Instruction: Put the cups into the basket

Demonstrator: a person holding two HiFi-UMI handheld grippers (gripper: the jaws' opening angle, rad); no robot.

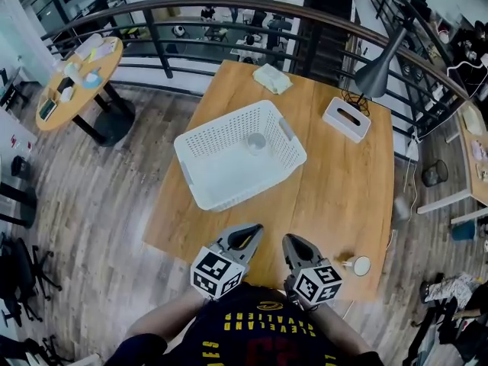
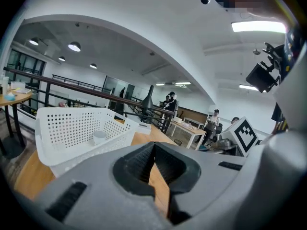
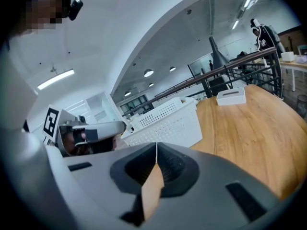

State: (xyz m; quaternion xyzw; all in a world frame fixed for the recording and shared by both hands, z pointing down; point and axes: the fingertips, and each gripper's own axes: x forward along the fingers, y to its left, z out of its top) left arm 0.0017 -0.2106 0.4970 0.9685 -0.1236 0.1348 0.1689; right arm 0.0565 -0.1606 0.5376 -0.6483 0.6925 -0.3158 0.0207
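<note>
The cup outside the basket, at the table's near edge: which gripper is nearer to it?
Right. The right gripper is a little to the left of the cup; the left gripper is farther left, beyond the right one.

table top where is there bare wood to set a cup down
The widest bare stretch lies right of the basket, between the tissue box and the cup at the near edge. A narrower strip runs between the basket and the near edge. The far edge is crowded: cloth, tissue box, lamp.
</note>
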